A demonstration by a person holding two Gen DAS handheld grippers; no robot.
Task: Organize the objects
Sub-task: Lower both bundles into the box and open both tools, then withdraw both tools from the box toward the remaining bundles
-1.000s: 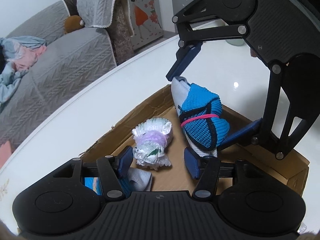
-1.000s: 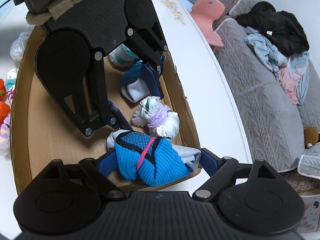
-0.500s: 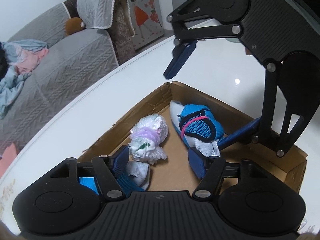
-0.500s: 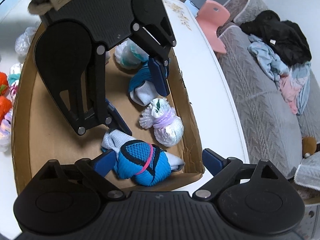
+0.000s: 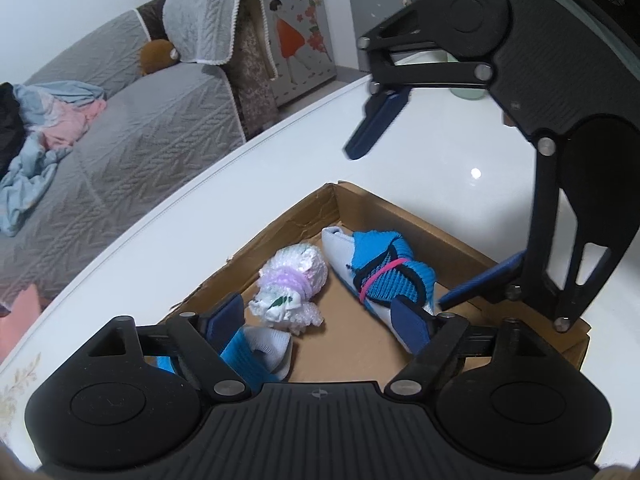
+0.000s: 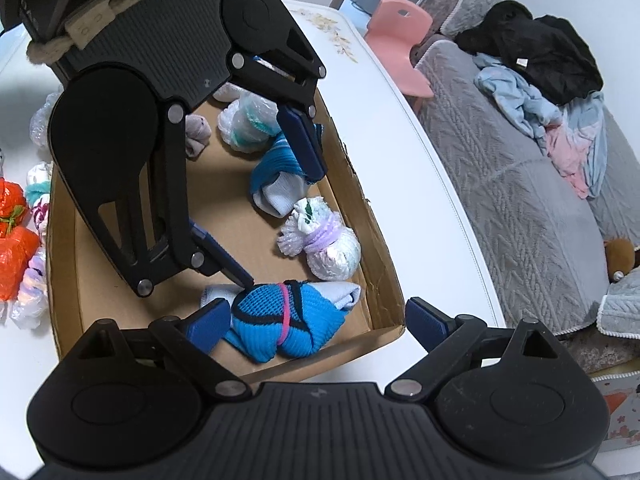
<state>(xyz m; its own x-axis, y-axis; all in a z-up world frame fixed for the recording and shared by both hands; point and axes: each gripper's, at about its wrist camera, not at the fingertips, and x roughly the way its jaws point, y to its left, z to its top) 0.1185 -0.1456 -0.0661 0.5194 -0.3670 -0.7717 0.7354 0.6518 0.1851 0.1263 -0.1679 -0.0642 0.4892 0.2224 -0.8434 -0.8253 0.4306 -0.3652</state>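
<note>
A blue sock bundle with a pink band [image 5: 382,276] [image 6: 288,322] lies in the corner of a cardboard box [image 5: 404,214] [image 6: 376,236]. My right gripper [image 6: 316,320] is open and empty above it, one finger outside the box wall. A white bundle with a purple band [image 5: 292,284] [image 6: 324,240] lies beside it. Another blue and white sock roll [image 5: 256,350] [image 6: 276,184] lies by my left gripper [image 5: 320,316], which is open and empty over the box.
The box sits on a white table [image 5: 180,232] near its curved edge. More wrapped bundles [image 6: 244,124] lie at the box's far end; orange and white bundles [image 6: 16,240] lie outside it. A grey sofa [image 6: 520,200] with clothes stands beyond.
My right gripper opened and let go of the blue sock bundle, which now lies in the box corner. Both grippers have risen away from the box.
</note>
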